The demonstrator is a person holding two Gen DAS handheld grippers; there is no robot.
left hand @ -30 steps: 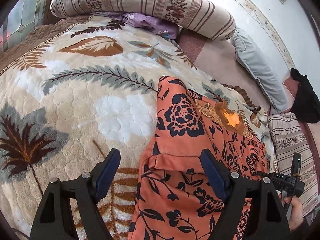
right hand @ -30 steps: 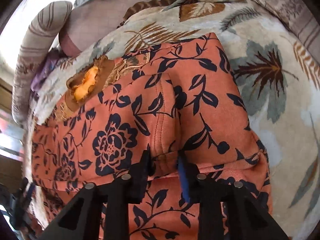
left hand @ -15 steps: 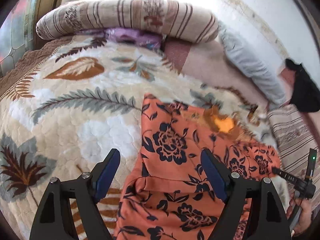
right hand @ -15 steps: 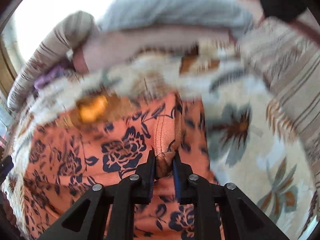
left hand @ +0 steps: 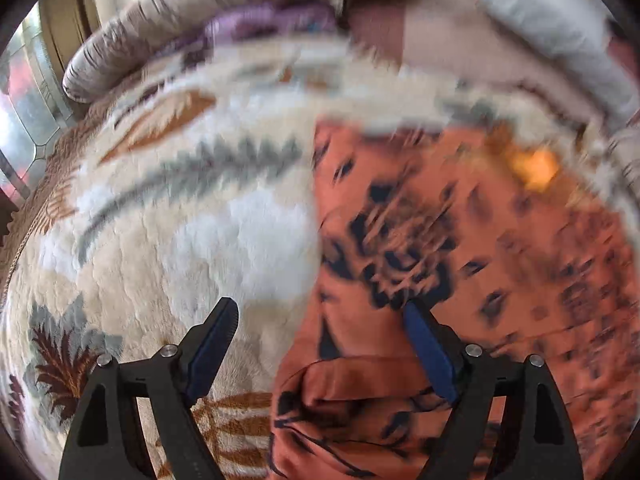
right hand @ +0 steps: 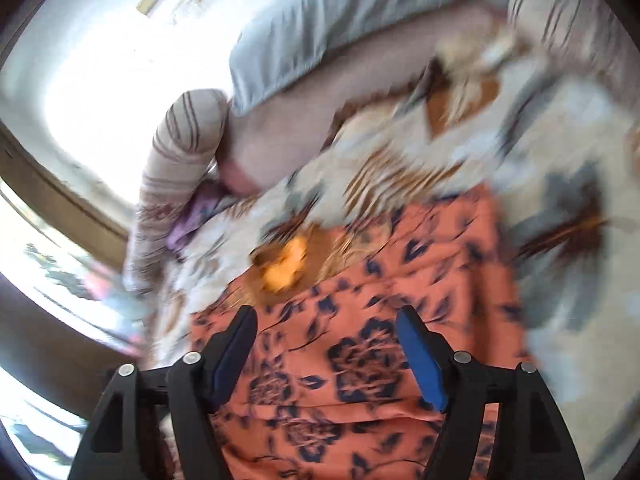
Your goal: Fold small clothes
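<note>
1. No readable writing, brand or label was visible in either view; both frames were motion-blurred.
2. Garment (left hand: 420, 248): orange cloth with a dark floral print, lying on the blanket (left hand: 160, 240) of the bed, toward its right side in the left wrist view. A folded hem edge ran across it near the left gripper.
3. Left gripper (left hand: 324, 320): pointed steeply down at the bed. Fingers (left hand: 216, 340) were spread wide and opening; nothing was gripped. One finger stood over the blanket, the other over the garment, with the garment's left edge between them.
4. Right gripper (right hand: 326, 328): angled down over the garment (right hand: 360, 360). Its fingers (right hand: 420, 356) were opening, set well apart; the cloth lay flat beneath and between them, with neither pad pressing on it.
5. Background: a striped bolster (left hand: 248, 12) and a grey pillow (right hand: 340, 20) lay at the bed's far end, a purple cloth (left hand: 256, 24) just beside the bolster. A yellow-orange patch (right hand: 286, 268) sat at the garment's far edge.
</note>
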